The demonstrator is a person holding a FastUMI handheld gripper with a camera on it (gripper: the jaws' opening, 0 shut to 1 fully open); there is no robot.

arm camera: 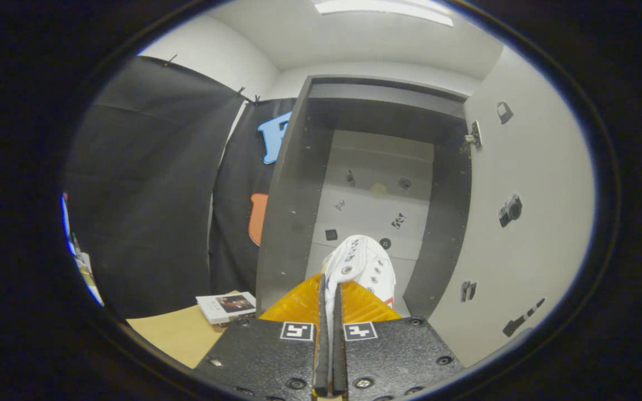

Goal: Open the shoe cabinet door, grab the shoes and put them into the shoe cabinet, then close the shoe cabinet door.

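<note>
My gripper (330, 292) is shut on a white shoe (363, 267), both fingers pinching its edge with almost no gap. The shoe sticks out just ahead of the fingers, laces and eyelets showing, lifted off the table. Beyond it stands the dark shoe cabinet (293, 195), open, with a pale back wall and small items stuck on it. The cabinet door (521, 223) is swung wide to the right of the shoe, pale, with small dark stickers on its inner face and a hinge near its top.
A wooden table top (179, 334) lies left of the fingers, with a small book or box (226, 306) on it beside the cabinet's left wall. Black cloth hangs along the left side.
</note>
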